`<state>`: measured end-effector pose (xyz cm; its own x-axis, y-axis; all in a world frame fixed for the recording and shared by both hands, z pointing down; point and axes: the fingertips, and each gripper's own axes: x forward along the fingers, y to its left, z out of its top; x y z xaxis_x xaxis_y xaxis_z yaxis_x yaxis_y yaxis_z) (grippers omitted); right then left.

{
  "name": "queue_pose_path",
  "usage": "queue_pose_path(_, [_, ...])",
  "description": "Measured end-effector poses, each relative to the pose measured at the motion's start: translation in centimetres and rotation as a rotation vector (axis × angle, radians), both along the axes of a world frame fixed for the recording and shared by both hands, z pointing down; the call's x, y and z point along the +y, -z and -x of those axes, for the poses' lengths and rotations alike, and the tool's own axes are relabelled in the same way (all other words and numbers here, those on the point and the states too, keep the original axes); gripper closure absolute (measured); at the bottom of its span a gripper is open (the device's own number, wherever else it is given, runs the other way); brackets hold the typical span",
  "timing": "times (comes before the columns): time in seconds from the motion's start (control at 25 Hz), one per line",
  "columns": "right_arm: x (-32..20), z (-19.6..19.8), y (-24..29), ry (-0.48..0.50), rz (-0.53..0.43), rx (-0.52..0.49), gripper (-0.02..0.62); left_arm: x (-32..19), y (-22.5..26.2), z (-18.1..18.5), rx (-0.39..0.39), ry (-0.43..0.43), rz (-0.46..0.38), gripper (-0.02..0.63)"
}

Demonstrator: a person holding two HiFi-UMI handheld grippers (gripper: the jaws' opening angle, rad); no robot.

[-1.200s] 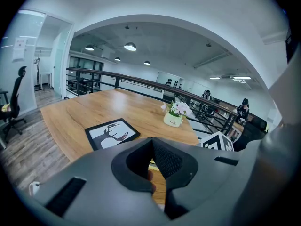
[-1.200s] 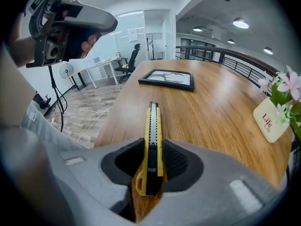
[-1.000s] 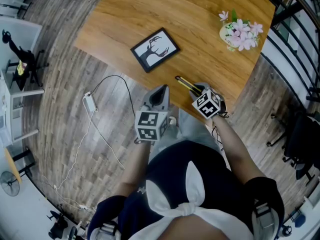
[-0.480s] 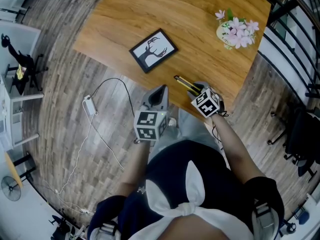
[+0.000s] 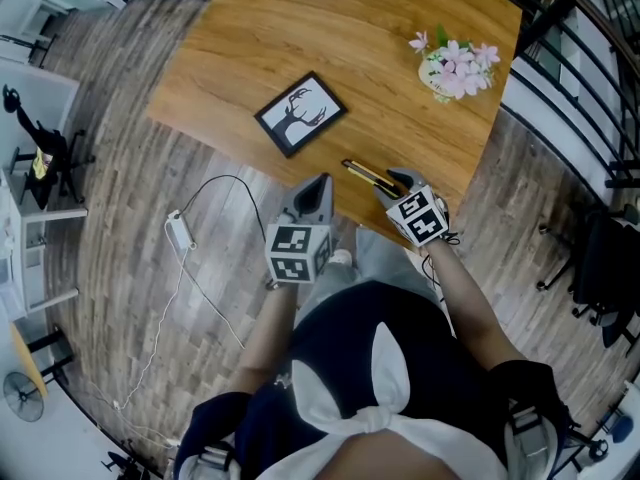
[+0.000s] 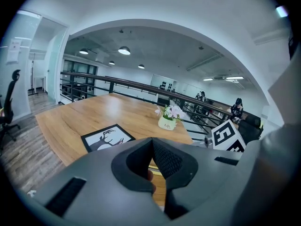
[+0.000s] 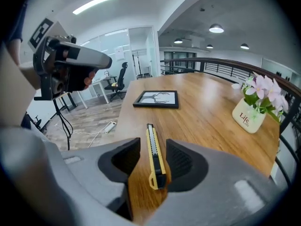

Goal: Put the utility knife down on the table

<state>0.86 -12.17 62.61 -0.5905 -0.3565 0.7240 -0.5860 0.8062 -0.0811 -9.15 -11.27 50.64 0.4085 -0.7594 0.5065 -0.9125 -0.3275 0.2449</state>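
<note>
The yellow and black utility knife lies flat on the wooden table near its front edge. In the right gripper view the knife lies below and between the jaws, and no pad touches it. My right gripper hangs just above it, open, with wide jaws. My left gripper is held off the table's front edge, over the floor. Its jaws meet at the tips with nothing between them.
A black-framed deer picture lies mid-table. A white pot of pink flowers stands at the far right corner. A power strip with a cable lies on the wooden floor at left. Dark railings run past the table's right side.
The right gripper's jaws have spread and it has lifted a little off the knife, which stays lying on the table. The left gripper has kept its place.
</note>
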Motion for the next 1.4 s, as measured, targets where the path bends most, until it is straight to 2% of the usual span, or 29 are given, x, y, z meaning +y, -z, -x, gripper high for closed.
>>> queue_pose_path(0.28, [0.4, -0.2, 4.2, -0.056, -0.061, -0.087, 0.457, 0.2, 0.8, -0.5, 0.005, -0.014, -0.043, 0.589])
queue_pose_path(0.68, [1.8, -0.5, 7.7, -0.105, -0.139, -0.139, 0.592, 1.4, 1.5, -1.7, 0.018, -0.063, -0.060, 0.589])
queue_pose_path(0.96, [3.1, -0.8, 9.1, -0.141, -0.160, -0.161, 0.597, 2.7, 2.1, -3.2, 0.023, -0.121, -0.048, 0.589])
queue_pose_path(1.4, [4.5, -1.5, 10.5, -0.179, -0.186, -0.171, 0.598, 3.9, 2.3, -4.0, 0.022, -0.152, -0.050, 0.589])
